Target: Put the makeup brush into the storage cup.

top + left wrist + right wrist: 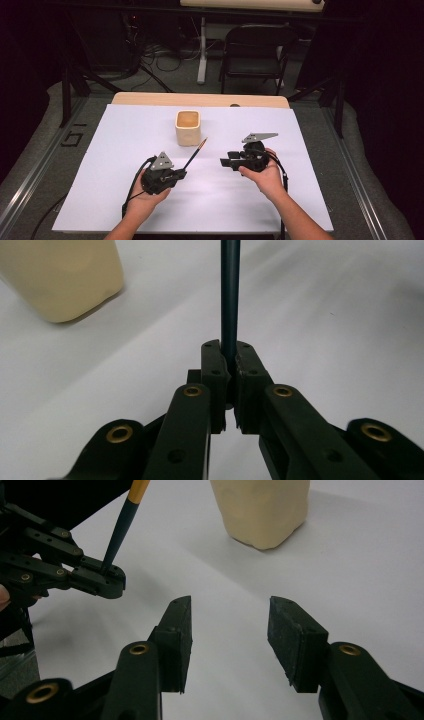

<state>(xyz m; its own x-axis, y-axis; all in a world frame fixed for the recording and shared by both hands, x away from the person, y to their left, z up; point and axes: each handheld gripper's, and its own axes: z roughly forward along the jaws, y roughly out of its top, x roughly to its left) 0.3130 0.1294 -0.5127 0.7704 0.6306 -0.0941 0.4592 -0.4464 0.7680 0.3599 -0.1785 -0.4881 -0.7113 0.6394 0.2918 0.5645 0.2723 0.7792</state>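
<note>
Item 1. Left claw (181, 173): black two-jaw tool held in the person's left hand (145, 197), grey three-cornered plate on top, cable trailing toward the near edge. Jaws closed tight on the lower end of item 2; in the left gripper view (229, 377) the shaft rises straight up from between the pads.

Item 2. Slim dark-blue pencil-like stick with an orange band near its far tip (195, 154): clamped at one end in the left claw, lifted off the surface, slanting up and away toward item 4, its tip just short of that cup's near right corner. Also seen in the right gripper view (121, 526).

Item 3. Right claw (223, 162): same make, held in the right hand (267, 175), pointing left toward item 1. Jaws spread wide and empty (230, 630), white surface between them.

Item 4. Cream square-sided cup with rounded corners (188, 127): upright, beyond both claws, touching neither.

Item 5. Bench with white sheet over a pale wooden top (125, 145): carries item 4.
</note>
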